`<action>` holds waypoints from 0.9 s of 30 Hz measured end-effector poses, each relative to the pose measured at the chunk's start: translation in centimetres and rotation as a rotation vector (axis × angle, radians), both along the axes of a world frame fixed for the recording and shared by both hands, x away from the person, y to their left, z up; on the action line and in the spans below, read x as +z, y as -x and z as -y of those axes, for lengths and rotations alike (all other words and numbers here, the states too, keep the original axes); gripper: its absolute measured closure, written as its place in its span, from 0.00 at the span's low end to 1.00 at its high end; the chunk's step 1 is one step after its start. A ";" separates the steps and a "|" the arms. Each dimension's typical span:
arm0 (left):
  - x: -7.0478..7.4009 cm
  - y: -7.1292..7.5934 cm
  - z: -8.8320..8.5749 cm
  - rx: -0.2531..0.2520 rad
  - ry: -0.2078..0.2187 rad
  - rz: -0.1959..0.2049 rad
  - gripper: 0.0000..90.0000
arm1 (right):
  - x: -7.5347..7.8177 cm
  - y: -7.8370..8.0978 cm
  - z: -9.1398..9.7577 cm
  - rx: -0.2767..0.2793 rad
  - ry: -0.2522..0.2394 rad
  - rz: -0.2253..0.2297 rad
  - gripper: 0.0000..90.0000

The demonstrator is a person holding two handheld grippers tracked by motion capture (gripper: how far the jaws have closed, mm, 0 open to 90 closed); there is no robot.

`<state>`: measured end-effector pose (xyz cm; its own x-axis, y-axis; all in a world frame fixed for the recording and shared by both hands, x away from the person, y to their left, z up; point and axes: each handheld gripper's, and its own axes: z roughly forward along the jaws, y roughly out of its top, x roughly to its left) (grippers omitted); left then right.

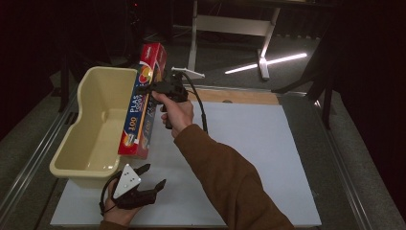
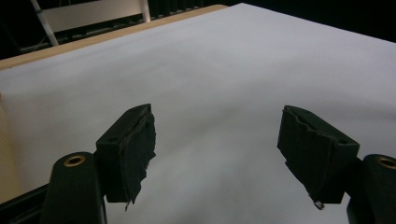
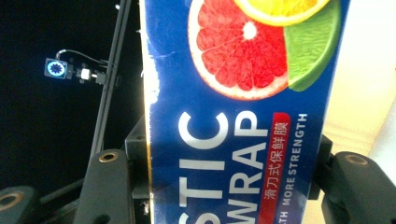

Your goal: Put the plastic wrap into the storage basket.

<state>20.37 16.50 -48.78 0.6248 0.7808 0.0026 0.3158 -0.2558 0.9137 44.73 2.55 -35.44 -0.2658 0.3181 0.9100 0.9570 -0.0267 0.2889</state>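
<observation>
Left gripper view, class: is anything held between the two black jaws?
No. The left gripper stands open, its jaws wide apart with only the bare white table showing between them.

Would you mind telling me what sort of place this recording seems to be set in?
Probably a lab or recording studio rather than a home: a white-topped table set in a dark room, a bare desk frame behind it, and a small camera on a stand at the side.
</observation>
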 end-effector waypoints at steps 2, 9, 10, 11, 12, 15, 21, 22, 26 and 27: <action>0.0 0.0 -0.1 0.002 0.005 0.001 0.30 | -0.2 -0.1 -0.6 0.005 0.018 0.004 0.45; -0.1 0.2 0.0 -0.010 0.009 -0.002 0.30 | -0.6 -0.4 -2.2 0.003 0.026 -0.008 0.45; 0.0 0.2 0.0 -0.010 0.011 -0.002 0.30 | -0.7 -0.3 -2.4 0.004 0.028 -0.009 0.45; 0.0 0.2 0.0 -0.012 0.009 0.000 0.30 | -0.7 -0.3 -2.6 0.005 0.028 -0.009 0.45; 0.0 0.2 0.0 -0.012 0.008 -0.001 0.30 | -0.8 -0.3 -2.9 0.007 0.025 -0.012 0.45; 0.0 0.3 0.0 -0.011 0.007 0.000 0.30 | -1.1 -0.4 -3.6 0.016 0.024 -0.031 0.44; -0.1 0.3 0.1 -0.007 0.014 0.001 0.30 | -1.9 -0.4 -5.0 0.022 0.035 -0.050 0.44; -0.1 0.3 0.1 -0.008 0.015 0.001 0.30 | -2.0 -0.3 -5.3 0.023 0.043 -0.047 0.44; -0.1 0.4 0.1 -0.014 0.013 0.002 0.30 | -2.1 -0.1 -6.1 0.038 0.043 -0.054 0.44; -0.1 0.4 0.1 -0.014 0.013 0.002 0.30 | -2.1 -0.1 -6.1 0.038 0.043 -0.054 0.44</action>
